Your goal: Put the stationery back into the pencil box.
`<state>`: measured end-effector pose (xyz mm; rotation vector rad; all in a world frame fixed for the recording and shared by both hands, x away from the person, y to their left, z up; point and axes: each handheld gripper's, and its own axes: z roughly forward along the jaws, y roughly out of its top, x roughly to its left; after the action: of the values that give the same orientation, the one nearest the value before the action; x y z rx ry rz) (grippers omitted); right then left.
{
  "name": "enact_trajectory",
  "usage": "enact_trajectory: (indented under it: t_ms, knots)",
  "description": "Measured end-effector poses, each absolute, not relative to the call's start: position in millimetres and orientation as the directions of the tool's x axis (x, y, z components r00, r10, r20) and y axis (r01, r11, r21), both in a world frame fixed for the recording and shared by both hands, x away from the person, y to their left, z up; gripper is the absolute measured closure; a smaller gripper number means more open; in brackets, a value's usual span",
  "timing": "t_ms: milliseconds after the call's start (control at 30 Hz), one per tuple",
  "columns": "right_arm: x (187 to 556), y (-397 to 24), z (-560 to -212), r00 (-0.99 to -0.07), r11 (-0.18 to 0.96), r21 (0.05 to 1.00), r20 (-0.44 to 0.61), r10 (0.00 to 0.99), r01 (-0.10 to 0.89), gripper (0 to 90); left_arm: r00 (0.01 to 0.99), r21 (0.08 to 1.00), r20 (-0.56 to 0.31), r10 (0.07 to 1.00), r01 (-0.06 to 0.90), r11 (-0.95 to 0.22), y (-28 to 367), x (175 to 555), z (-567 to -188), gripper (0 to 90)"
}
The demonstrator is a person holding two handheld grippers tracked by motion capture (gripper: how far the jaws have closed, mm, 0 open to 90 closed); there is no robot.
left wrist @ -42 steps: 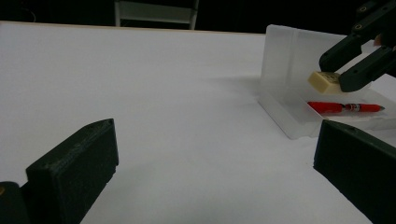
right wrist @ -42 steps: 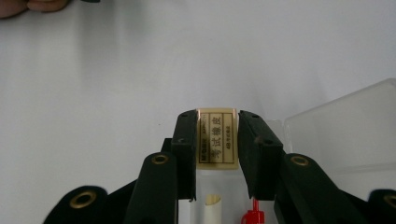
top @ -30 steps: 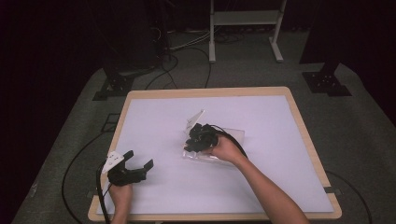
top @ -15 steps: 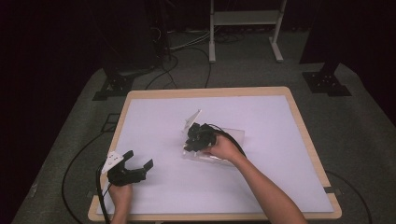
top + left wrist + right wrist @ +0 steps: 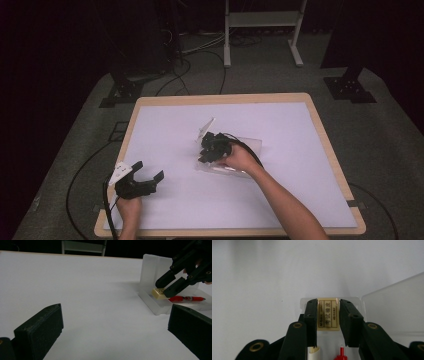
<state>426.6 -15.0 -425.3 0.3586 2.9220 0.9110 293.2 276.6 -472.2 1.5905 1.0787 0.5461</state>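
A clear plastic box (image 5: 251, 145) lies in the middle of the white table, its lid (image 5: 205, 128) standing up at the far left end. A cream eraser (image 5: 327, 312) with dark print rests at one end of the box (image 5: 149, 270), and my right gripper (image 5: 328, 303) is shut on it, one jaw against each long side. A red pen (image 5: 186, 299) lies in the box beside the eraser (image 5: 158, 293). The right gripper (image 5: 206, 148) points down and left into the box. My left gripper (image 5: 149, 171) is open with nothing in it, near the table's front left corner.
A white tube-like item (image 5: 314, 351) lies in the box next to the red pen (image 5: 341, 356). The table has a wooden rim (image 5: 220, 99). Cables and stand feet (image 5: 122, 92) sit on the grey floor beyond it.
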Motion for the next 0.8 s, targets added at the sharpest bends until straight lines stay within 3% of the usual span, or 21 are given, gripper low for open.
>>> enact_trajectory:
  t_ms: [800]
  knots:
    - [430.4, -15.1, -430.9, -0.97, 0.8, 0.56, 0.026, 0.24, 0.213, 68.0, 0.478, 0.932, -0.186, 0.858, 0.363, 0.0, 276.7, 293.9, -472.2, 0.0]
